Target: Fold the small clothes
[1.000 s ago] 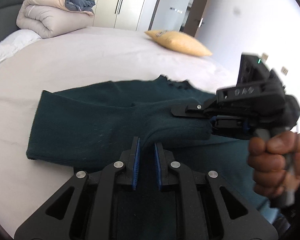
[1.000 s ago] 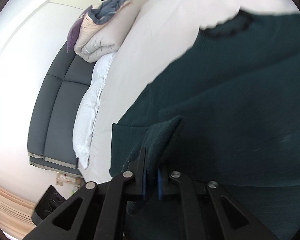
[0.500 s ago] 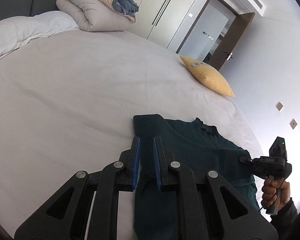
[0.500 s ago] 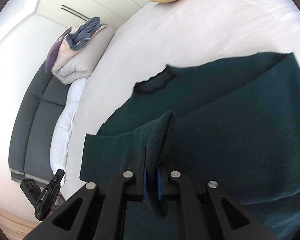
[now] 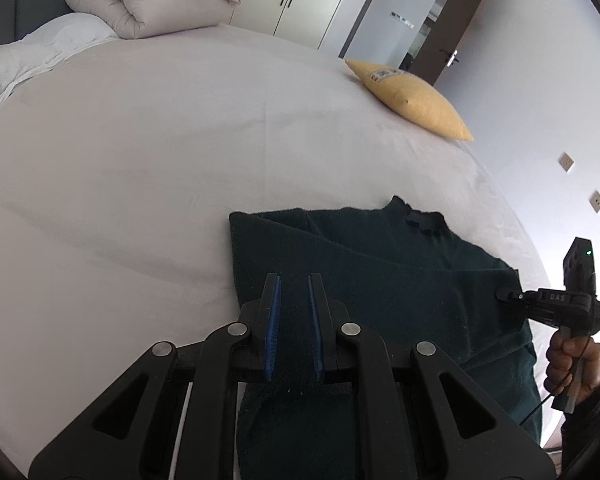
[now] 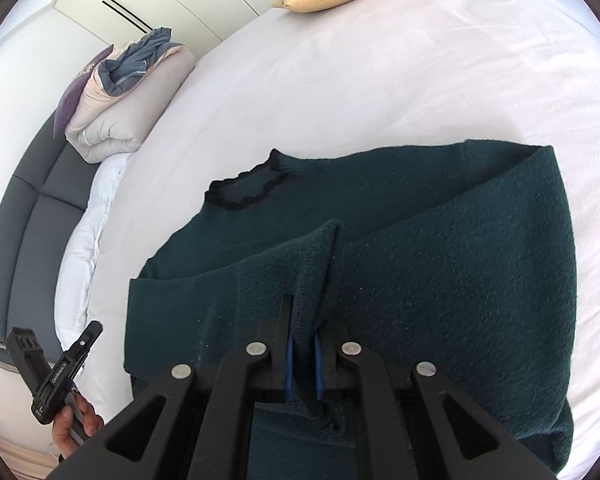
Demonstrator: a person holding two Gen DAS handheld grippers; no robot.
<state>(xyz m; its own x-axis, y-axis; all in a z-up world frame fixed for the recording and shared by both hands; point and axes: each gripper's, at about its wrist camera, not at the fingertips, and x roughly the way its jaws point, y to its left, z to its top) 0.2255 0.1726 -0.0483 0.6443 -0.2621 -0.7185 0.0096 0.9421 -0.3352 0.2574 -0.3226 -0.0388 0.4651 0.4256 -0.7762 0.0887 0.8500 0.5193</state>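
Note:
A dark green knit sweater (image 5: 380,272) with a black collar (image 6: 244,184) lies on the white bed, both sleeves folded in over its body. My right gripper (image 6: 302,336) is shut on the cuff of the left sleeve (image 6: 312,264) and holds it over the sweater's middle; it also shows at the right of the left wrist view (image 5: 504,294). My left gripper (image 5: 292,292) is open and empty, hovering above the sweater's left edge; it shows at the lower left of the right wrist view (image 6: 94,326).
A yellow pillow (image 5: 412,100) lies at the bed's far right. A rolled beige duvet (image 5: 148,4) sits at the far left by a grey headboard (image 6: 24,216). Bare white sheet (image 5: 120,184) spreads left of the sweater. Wardrobe doors and a doorway stand behind.
My left gripper has let go of the sleeve, opened and pulled back to the left. My right gripper has kept its hold on the cuff and carried it across the sweater.

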